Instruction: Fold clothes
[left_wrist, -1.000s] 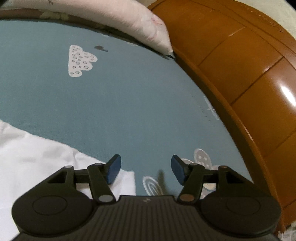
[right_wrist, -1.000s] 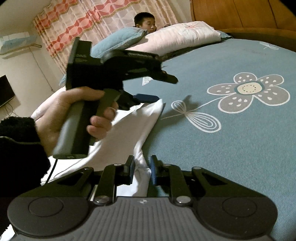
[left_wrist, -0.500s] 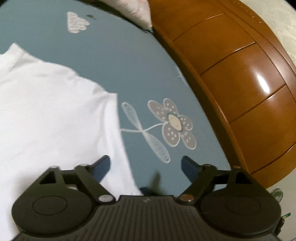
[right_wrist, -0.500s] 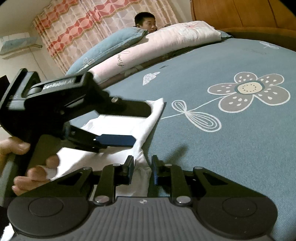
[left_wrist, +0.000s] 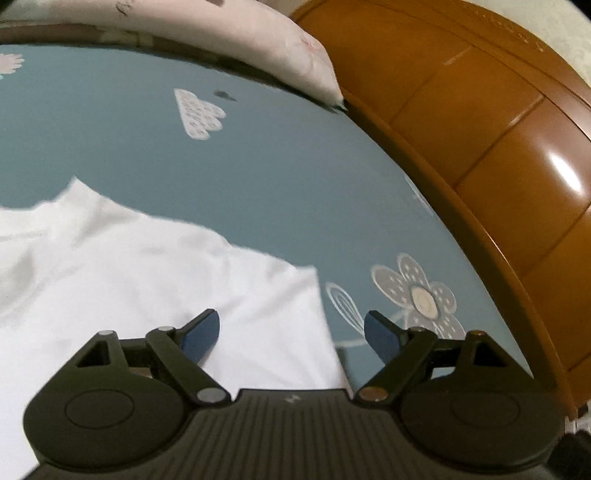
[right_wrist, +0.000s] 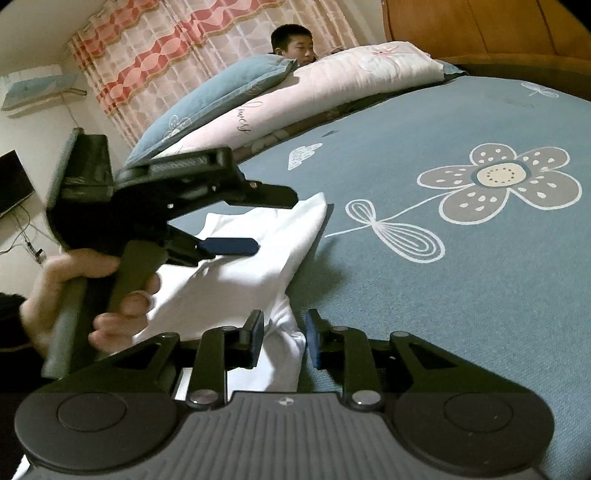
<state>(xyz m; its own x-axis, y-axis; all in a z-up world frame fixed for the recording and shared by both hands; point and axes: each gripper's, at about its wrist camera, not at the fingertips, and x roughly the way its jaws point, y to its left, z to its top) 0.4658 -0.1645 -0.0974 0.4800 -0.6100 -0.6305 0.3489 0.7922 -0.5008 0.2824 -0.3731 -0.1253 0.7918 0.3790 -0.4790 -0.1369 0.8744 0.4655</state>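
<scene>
Jaws of the right gripper (right_wrist: 284, 341) have just been opening, a bunched fold of shirt (right_wrist: 258, 258) between them. Left gripper (left_wrist: 291, 332) hangs spread above it. Soft, limp cotton on the near bed (right_wrist: 461, 295); best pinched at corners.

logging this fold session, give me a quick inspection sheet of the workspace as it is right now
surface: blue flower-print bedspread.
job's things: white garment lying on it, bunched between the right gripper's pads.
clutter: pink pillow, blue pillow.
grippers: left gripper wide open above the garment's edge; right gripper opening, cloth between, pads apart from it.
cables: wires on the wall near a screen.
surroundings: wooden headboard, curtains, a person behind the pillows.
</scene>
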